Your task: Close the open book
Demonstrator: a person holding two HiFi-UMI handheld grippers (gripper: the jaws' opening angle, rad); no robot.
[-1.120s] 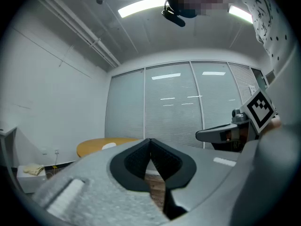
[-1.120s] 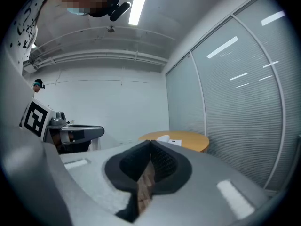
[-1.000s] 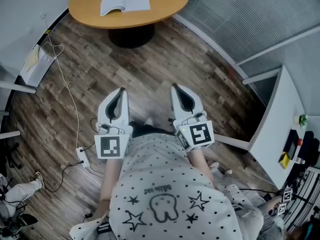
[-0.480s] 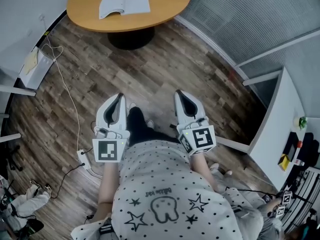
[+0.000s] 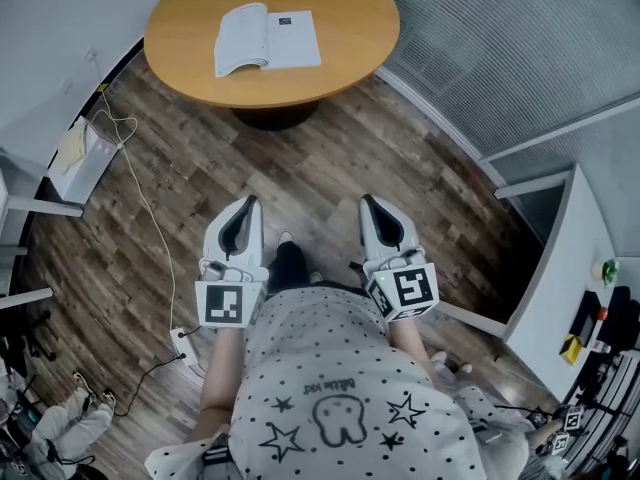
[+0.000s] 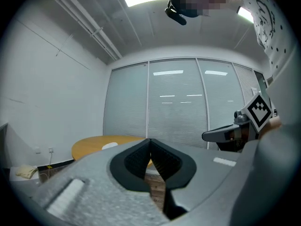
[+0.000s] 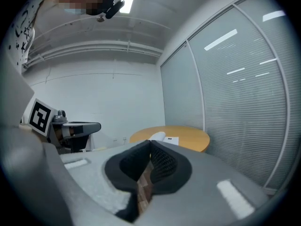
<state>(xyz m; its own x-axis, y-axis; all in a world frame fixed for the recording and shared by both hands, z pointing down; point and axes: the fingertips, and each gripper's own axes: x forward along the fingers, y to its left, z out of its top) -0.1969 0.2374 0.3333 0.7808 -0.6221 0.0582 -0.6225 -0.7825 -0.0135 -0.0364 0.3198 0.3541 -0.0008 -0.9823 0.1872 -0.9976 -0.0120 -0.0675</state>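
Open book point(image 5: 268, 38) lies flat, pages up, on the round wooden table point(image 5: 180, 63) at the upper left of the head view. Left gripper point(image 5: 248, 208) and right gripper point(image 5: 374, 208) hang side by side over the plank floor point(image 5: 330, 158) near frame centre, well apart from the table. Each has its jaws pressed together on nothing.

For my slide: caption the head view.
Left gripper and right gripper shut, short of open white book on round wooden table.
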